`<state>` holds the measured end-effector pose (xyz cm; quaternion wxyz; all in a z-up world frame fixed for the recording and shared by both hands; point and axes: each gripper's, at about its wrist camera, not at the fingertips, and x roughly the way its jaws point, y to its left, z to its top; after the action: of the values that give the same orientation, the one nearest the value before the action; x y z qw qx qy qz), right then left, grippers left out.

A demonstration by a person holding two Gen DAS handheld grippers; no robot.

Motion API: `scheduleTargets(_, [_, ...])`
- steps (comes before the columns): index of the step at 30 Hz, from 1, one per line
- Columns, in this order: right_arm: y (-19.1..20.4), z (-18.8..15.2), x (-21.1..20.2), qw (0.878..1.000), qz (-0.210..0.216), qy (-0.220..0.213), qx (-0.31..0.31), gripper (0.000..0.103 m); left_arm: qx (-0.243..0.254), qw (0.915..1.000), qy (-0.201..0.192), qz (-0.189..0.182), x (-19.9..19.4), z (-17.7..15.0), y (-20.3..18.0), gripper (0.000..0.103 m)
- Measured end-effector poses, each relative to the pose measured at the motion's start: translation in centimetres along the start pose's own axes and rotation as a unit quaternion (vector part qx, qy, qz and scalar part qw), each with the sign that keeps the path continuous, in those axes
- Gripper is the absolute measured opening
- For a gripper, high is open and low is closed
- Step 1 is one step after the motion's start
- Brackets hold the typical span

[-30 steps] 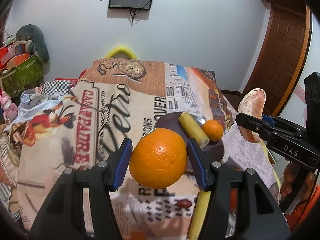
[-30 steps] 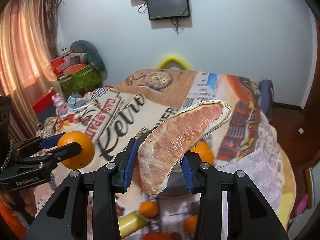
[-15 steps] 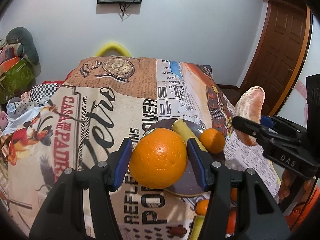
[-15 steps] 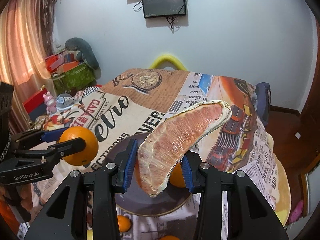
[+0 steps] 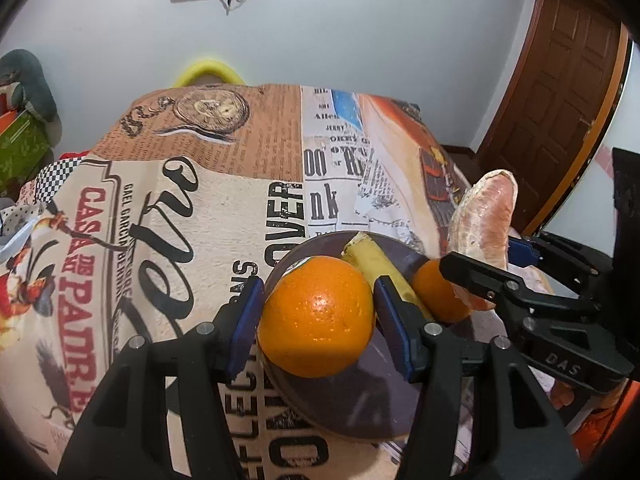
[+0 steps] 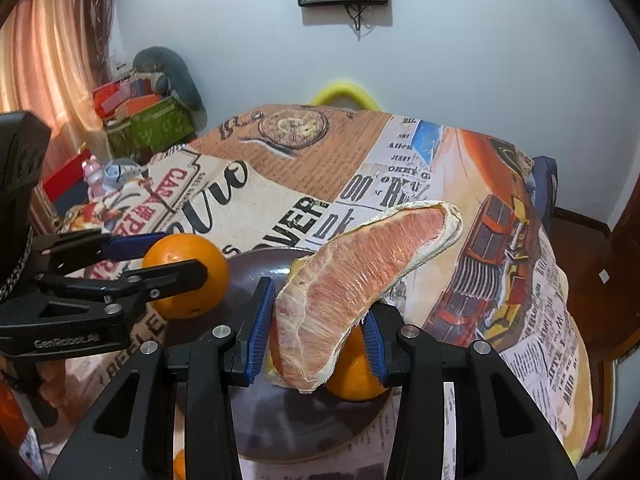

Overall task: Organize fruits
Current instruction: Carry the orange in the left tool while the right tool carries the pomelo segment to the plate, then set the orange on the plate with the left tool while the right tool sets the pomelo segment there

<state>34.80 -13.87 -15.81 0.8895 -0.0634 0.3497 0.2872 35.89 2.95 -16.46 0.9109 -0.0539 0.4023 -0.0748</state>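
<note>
Left wrist view: the left tool clamps a large orange above the dark plate. Right tool grips a pomelo wedge over that plate too.

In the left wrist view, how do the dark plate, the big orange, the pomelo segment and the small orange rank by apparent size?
1. dark plate
2. big orange, though it sits nearest the camera, so it is likely enlarged
3. pomelo segment
4. small orange, partly hidden by the right claw
</note>
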Motion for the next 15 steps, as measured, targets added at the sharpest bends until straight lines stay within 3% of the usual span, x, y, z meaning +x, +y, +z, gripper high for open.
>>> scheduleTargets(7, [0.0,-0.6,1.6,1.000,0.004,0.017,-0.024,0.038,0.006,0.9997,0.023,0.003,3.1,0.3,0.1,0.056])
scheduleTargets(15, [0.6,-1.0,2.3,0.999,0.009,0.021,-0.046,0.040,0.010,0.9996,0.025,0.007,3.9,0.7,-0.3,0.057])
